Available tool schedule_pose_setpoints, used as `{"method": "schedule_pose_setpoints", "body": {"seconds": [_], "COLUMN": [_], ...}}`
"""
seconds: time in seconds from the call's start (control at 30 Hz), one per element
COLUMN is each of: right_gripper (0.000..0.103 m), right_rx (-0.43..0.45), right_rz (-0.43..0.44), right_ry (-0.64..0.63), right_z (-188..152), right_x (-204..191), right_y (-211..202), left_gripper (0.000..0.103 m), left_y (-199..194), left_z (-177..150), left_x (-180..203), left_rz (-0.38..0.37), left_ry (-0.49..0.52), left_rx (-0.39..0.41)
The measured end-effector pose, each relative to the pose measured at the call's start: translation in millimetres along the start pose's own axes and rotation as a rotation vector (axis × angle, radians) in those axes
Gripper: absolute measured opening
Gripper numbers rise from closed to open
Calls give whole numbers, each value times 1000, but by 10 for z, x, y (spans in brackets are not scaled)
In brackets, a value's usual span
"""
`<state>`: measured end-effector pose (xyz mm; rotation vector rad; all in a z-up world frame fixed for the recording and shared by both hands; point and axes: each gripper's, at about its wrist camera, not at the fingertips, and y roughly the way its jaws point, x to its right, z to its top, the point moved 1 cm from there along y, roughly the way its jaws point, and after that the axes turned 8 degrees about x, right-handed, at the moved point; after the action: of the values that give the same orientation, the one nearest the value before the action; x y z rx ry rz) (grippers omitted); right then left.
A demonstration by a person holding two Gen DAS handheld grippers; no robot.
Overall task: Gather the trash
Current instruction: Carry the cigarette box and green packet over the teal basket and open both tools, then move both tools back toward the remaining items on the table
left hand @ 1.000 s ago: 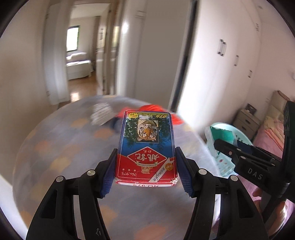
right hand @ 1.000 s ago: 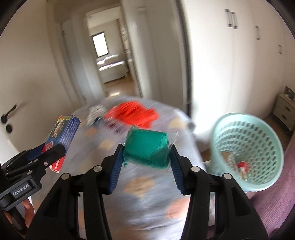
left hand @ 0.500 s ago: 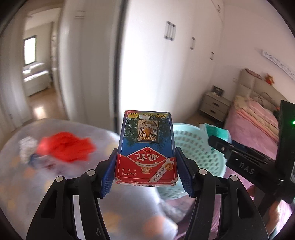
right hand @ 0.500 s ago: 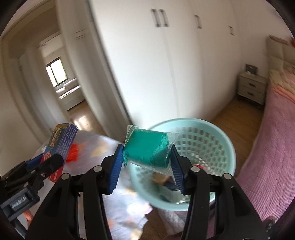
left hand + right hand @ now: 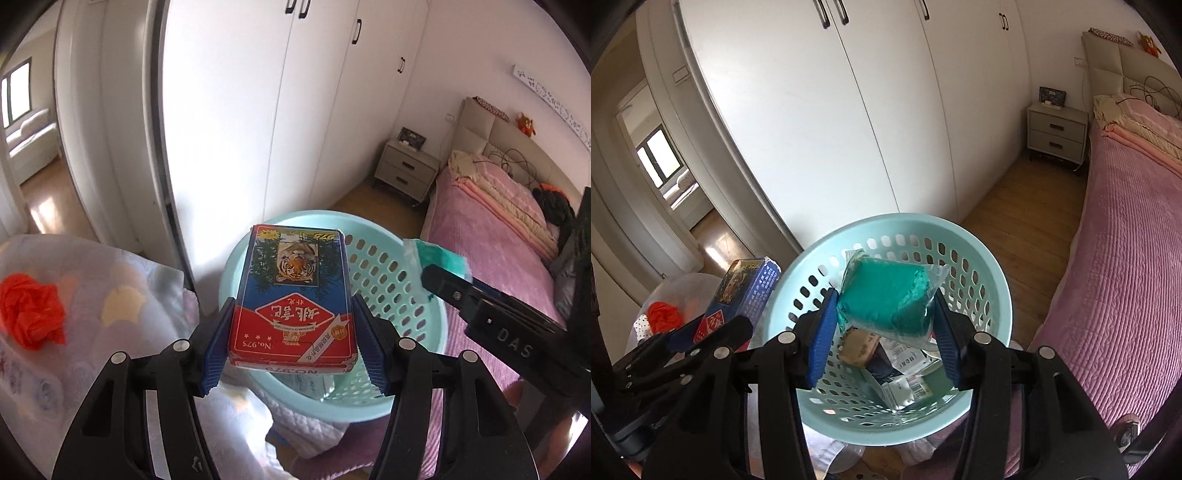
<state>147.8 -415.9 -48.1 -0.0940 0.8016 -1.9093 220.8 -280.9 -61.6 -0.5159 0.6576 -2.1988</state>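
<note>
Left gripper (image 5: 293, 341): card box (image 5: 293, 295) sits between the blue pads, red-and-blue pack with a tiger picture, printed face up, text upside down to the camera. Jaws have just been opening; in the left wrist view thin gaps show between the pads and both box sides, so the pads no longer press on it. Box is at frame centre, directly over the near rim of the basket (image 5: 424, 317).

Right gripper (image 5: 882, 325): clamped on a green packet (image 5: 884, 299) in clear wrap, pads tight against both sides. It hangs over the basket opening, centre of the right wrist view.

Basket is pale teal, perforated wall, standing on the floor. Inside, lower centre of the right wrist view: a tan wrapper (image 5: 858, 345), a dark blue piece and some white printed sachets (image 5: 905, 363).

Each gripper shows in the other's view: right one with the green packet at right edge of the left view, left one with the card box at lower left of the right view.

Crumpled red plastic (image 5: 31, 310) lies on the patterned cloth (image 5: 122, 295), left edge of the left view, well apart from the basket.

Background: white wardrobe doors (image 5: 831, 129) upper centre, bed with pink cover (image 5: 1126, 277) at right, nightstand (image 5: 1056, 131) upper right.
</note>
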Motion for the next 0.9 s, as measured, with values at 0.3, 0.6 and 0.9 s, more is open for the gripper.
{"method": "schedule_pose_setpoints", "body": {"seconds": [0.3, 0.6, 0.9], "right_gripper": [57, 57, 57], "right_rx": [-29, 0, 30], "right_rz": [-16, 30, 160], "right_ry": [12, -20, -148], "right_z": [-27, -95, -180], "right_x": [57, -177, -882], "right_y": [129, -75, -309], "left_gripper": [69, 68, 68], "left_y": [-17, -453, -1158], "left_z": [-204, -380, -387], "left_x": [-79, -207, -731], "left_rz": [14, 37, 178], "left_ry": [-39, -60, -144], "left_rx": [-2, 55, 149]}}
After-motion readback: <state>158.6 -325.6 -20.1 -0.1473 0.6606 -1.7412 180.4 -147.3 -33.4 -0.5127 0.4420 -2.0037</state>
